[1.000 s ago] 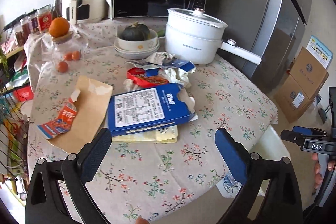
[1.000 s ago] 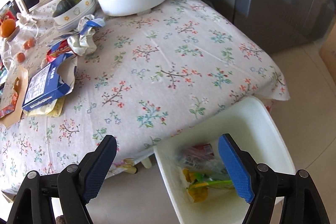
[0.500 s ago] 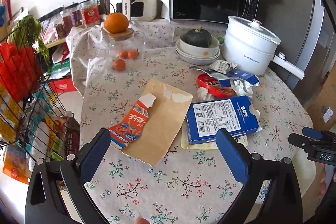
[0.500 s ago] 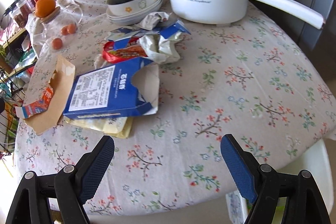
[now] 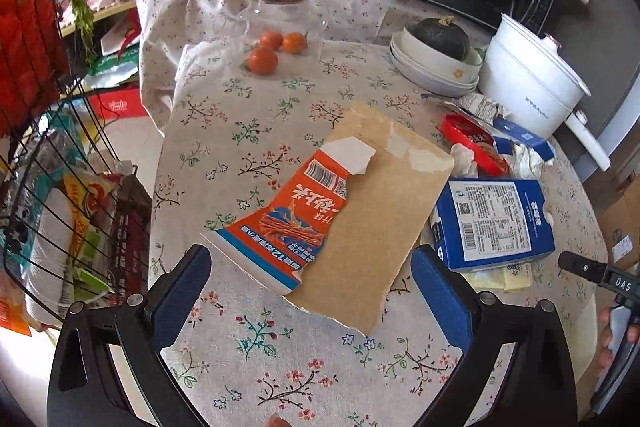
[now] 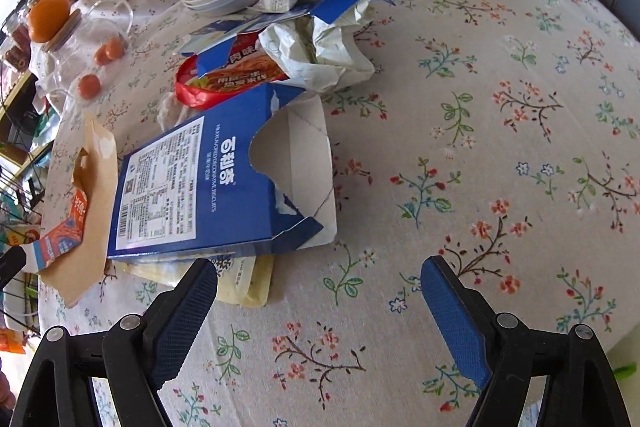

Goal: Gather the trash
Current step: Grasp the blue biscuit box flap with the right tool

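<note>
Fingers of left gripper (image 5: 310, 283) and right gripper (image 6: 320, 291) spread wide, holding nothing. Just ahead: torn brown card (image 5: 372, 211), blue box (image 6: 208, 187), crumpled wrappers (image 6: 320, 55). All uncollected; most work apparently left.

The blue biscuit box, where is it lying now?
The blue biscuit box lies flat on the floral tablecloth, left of centre in the right wrist view, between the brown paper envelope and the crumpled wrappers.
</note>
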Available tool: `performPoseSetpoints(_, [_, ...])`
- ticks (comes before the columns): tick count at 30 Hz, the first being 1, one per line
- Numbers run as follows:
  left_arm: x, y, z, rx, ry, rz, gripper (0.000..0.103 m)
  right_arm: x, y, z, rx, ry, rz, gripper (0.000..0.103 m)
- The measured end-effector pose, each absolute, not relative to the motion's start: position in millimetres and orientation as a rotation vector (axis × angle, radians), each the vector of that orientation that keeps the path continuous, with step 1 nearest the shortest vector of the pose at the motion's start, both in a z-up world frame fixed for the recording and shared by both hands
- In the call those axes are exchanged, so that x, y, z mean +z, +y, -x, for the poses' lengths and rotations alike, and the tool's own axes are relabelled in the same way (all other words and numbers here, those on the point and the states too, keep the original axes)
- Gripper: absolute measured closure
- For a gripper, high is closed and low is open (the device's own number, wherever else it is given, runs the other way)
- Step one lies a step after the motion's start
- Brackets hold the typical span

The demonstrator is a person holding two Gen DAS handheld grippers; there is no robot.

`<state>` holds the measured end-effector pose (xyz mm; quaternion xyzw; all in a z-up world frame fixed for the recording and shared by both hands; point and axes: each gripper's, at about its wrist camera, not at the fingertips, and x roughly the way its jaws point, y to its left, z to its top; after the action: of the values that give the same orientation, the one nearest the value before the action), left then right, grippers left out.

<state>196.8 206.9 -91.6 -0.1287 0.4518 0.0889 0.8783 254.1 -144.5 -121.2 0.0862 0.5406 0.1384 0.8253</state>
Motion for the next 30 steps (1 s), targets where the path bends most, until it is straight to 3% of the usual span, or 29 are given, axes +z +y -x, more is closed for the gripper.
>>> performPoseSetpoints(5, [-105, 230, -200, 0.185, 0.966, 0.426, 0.004, -133, -156, -268, 0.311, 1.16, -0.302, 0.016])
performPoseSetpoints(12, [-126, 239, -199, 0.162, 1.024, 0.549, 0.031, -140, -165, -276, 0.351, 1.15, -0.45, 0.016])
performPoseSetpoints(17, [-132, 241, -196, 0.151, 1.028, 0.601, 0.04, -147, -160, -283, 0.4, 1.144, -0.504, 0.016])
performPoseSetpoints(19, [-134, 241, -196, 0.148, 1.031, 0.623, 0.049, -149, -158, -284, 0.425, 1.142, -0.535, 0.016])
performPoseSetpoints(21, [-136, 242, -195, 0.149, 1.038, 0.636, 0.067, -153, -156, -286, 0.445, 1.143, -0.567, 0.017])
performPoseSetpoints(24, [-139, 243, -195, 0.163, 1.049, 0.638, 0.086, -158, -151, -287, 0.473, 1.149, -0.597, 0.026])
performPoseSetpoints(28, [-136, 244, -192, 0.169, 1.036, 0.665, 0.09, -163, -146, -284, 0.501, 1.162, -0.625, 0.051])
performPoseSetpoints(30, [-131, 245, -188, 0.176, 1.017, 0.679, 0.092, -159, -147, -282, 0.535, 1.144, -0.664, 0.058])
